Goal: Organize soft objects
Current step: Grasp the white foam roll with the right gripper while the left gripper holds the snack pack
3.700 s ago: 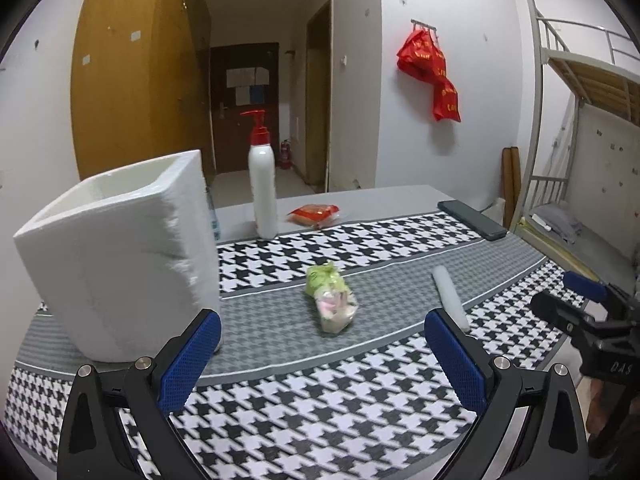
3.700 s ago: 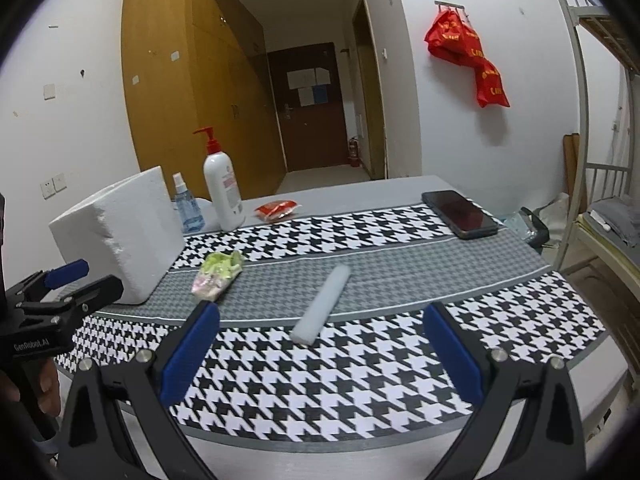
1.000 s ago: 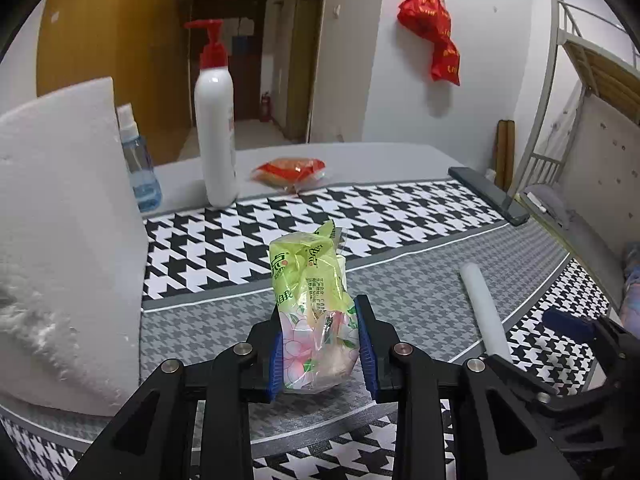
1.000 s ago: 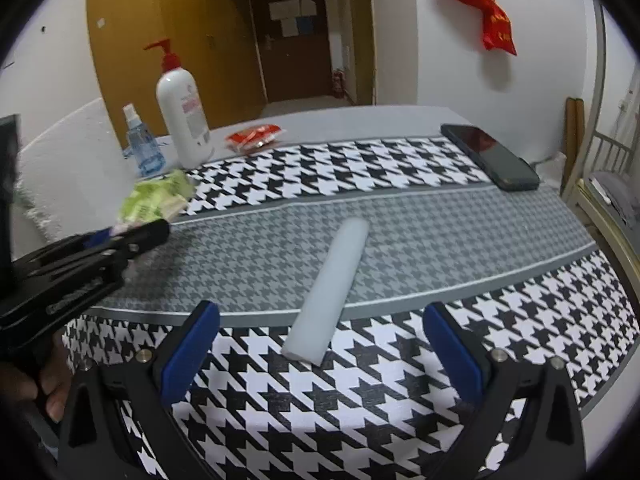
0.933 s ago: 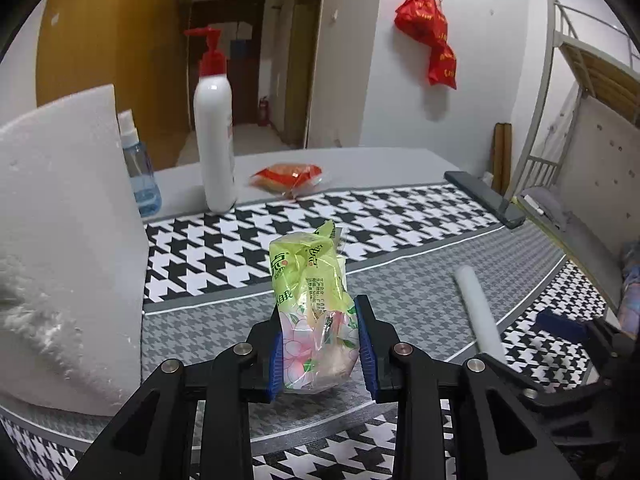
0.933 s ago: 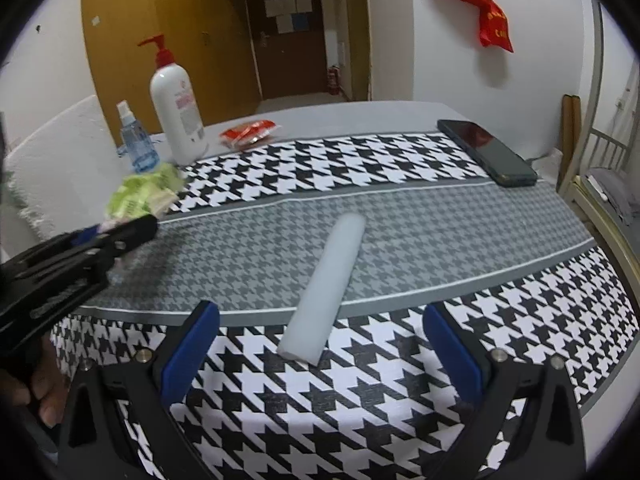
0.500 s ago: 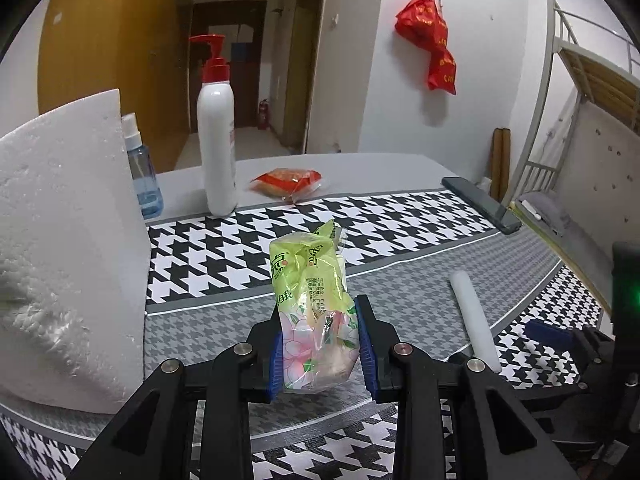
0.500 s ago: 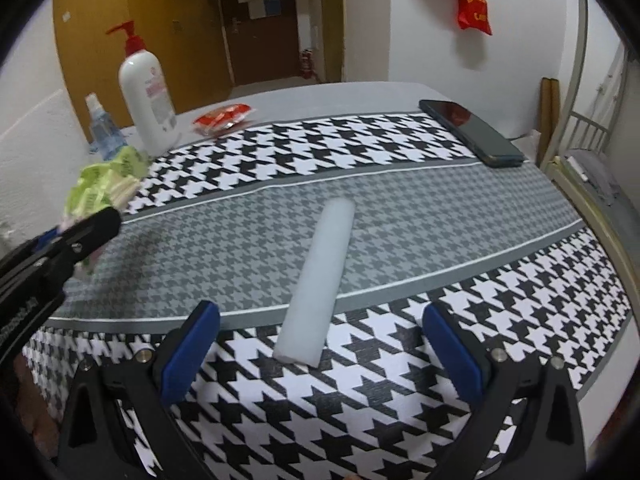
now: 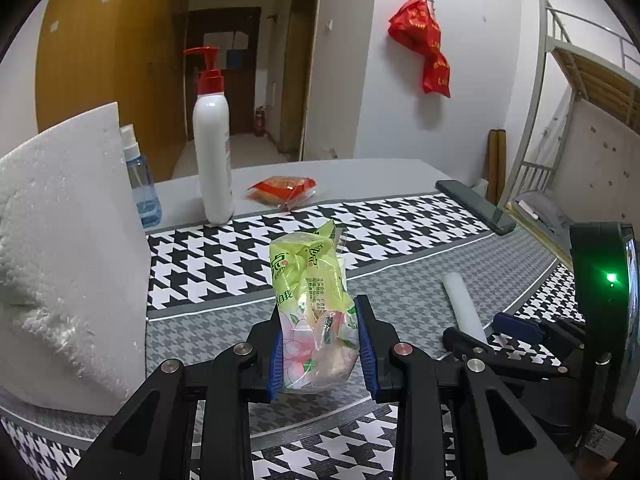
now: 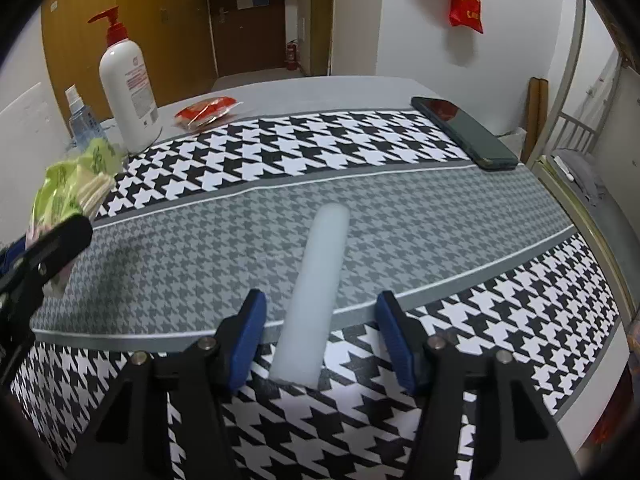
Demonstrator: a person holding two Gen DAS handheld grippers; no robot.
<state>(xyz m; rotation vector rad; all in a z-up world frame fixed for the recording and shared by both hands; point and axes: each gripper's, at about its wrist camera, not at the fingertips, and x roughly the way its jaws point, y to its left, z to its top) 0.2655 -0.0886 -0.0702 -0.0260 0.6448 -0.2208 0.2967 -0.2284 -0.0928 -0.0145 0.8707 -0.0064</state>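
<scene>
Two views, taken in turn.

Left view, left gripper [image 9: 320, 344]: its blue pads press both sides of the green snack packet [image 9: 312, 304], which stands upright between them, above the checked table cover [image 9: 224, 252].
Left view, change: none to speak of; the grip and the packet look the same as a second ago.
Left view, surroundings: white foam box [image 9: 68, 260] close on the left; pump bottle [image 9: 212, 152], small spray bottle [image 9: 140, 184] and red packet [image 9: 280, 190] at the far side; phone [image 9: 474, 208] far right.
Left view, right side: the other gripper reaches in over the near end of the white foam stick [image 9: 462, 304].

Right view, right gripper [image 10: 320, 338]: jaws closing, about half open, the foam stick [image 10: 316, 280] between them with a gap on each side, not yet touched.
Right view, change: a second ago these jaws stood wide and farther back; now they straddle the stick's near end.
Right view, left edge: the held packet [image 10: 72, 188] shows.
Meaning: one soft thing is secured and the second looks about to be gripped; the foam box seems the likely place for both.
</scene>
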